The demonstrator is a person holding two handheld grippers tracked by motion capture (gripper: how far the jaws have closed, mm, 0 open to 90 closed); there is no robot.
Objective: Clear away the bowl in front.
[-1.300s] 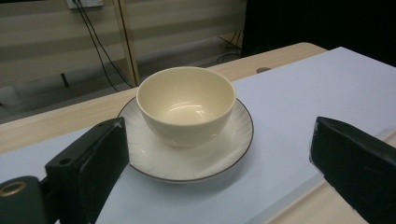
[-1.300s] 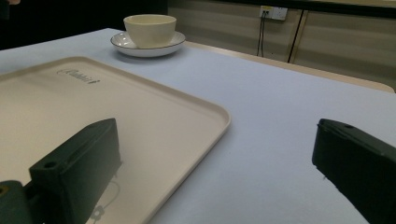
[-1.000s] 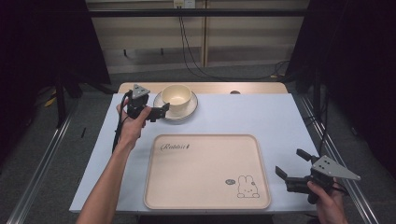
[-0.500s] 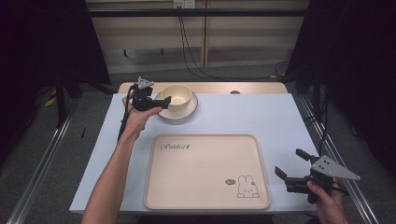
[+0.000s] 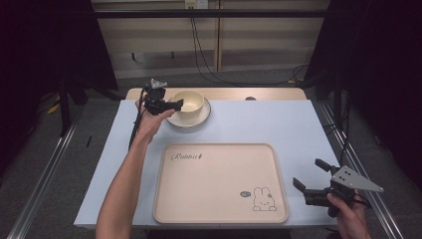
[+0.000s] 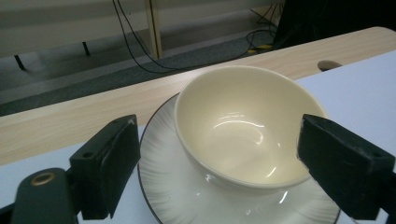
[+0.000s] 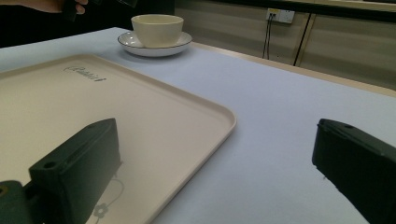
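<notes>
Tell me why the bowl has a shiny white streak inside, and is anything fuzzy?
In the left gripper view, the streak inside the bowl is glare from a lamp overhead, and the near claw jaws look soft. In the right gripper view, its own claw is blurry. The high view's edges are dark.

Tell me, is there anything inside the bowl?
Empty. The left gripper view looks straight into the bowl and shows only its bare, shiny cream inside. It stands upright on the saucer.

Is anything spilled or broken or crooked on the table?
No, nothing stands out. The bowl sits upright and empty on its saucer, no chips or spills. The tray lies flat and bare. The left tongs are open around the bowl.
</notes>
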